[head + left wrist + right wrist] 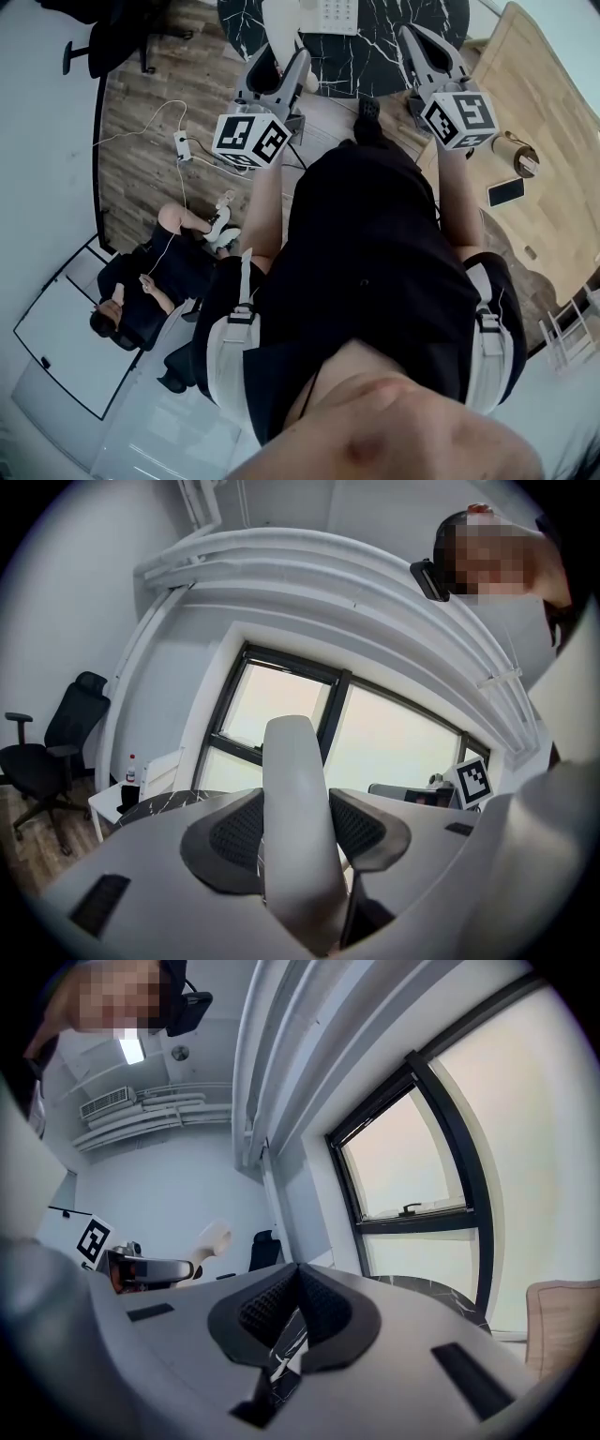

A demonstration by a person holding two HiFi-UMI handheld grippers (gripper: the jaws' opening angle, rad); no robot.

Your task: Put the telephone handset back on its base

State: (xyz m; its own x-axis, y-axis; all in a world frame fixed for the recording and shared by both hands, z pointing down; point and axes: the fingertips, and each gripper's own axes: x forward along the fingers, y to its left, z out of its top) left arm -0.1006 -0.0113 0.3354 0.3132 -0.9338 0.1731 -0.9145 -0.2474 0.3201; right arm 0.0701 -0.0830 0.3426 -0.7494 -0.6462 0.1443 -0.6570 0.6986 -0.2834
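A white telephone handset point(295, 827) stands upright between the jaws of my left gripper point(298, 832), whose dark pads press on both its sides. From the head view, the left gripper point(279, 66) holds the handset point(279, 33) over the near edge of a round black marble table point(394, 28). The white telephone base point(330, 14) lies just to the right, at the top edge. My right gripper point(417, 37) hovers over the table's right side. Its pads point(281, 1307) meet at the tip with nothing between them. The right gripper view also shows the handset point(214, 1238).
A wooden table point(553, 103) at the right carries a mobile phone point(506, 192) and a small round object point(516, 155). A person point(150, 281) sits low at the left, near a power strip with cable point(183, 145). A black office chair point(47, 752) stands beyond the table.
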